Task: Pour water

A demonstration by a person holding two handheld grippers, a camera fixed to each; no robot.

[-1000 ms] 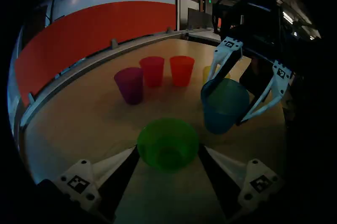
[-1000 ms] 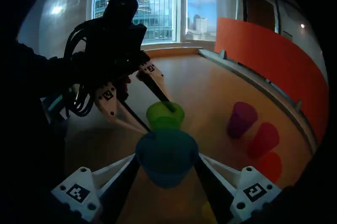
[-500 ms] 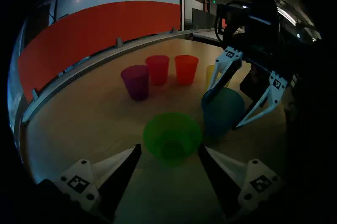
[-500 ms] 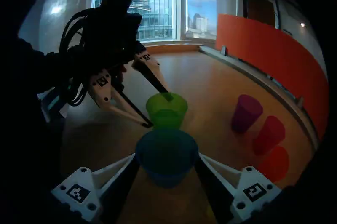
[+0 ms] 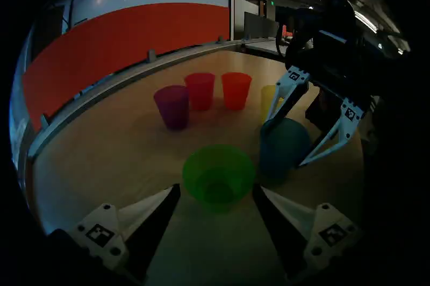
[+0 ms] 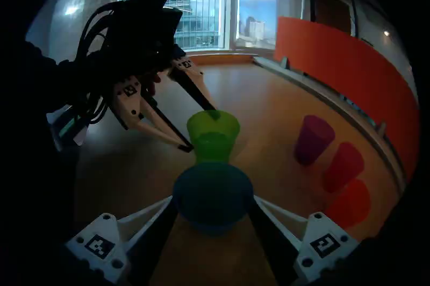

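Observation:
A green cup (image 5: 217, 176) stands upright between the fingers of my left gripper (image 5: 215, 186), whose fingers press on its sides. To its right sits a blue cup (image 5: 284, 149), upright and low on the wooden table (image 5: 107, 146), with my right gripper (image 5: 284, 142) closed around it. In the right gripper view the blue cup (image 6: 212, 197) is held in my right gripper (image 6: 212, 200). Just beyond it the green cup (image 6: 213, 135) sits in my left gripper (image 6: 199, 130). I cannot see water in either cup.
Purple (image 5: 172, 106), red (image 5: 200, 91), orange (image 5: 236, 90) and yellow (image 5: 269, 100) cups stand in a row farther back. An orange wall panel (image 5: 107, 44) runs along the table's far edge. The person's dark arm and cables (image 6: 107, 60) are on the left.
The blue cup has come down from a raised, slightly tipped pose to upright on the table beside the green cup. The green cup has shifted a little away from my left camera.

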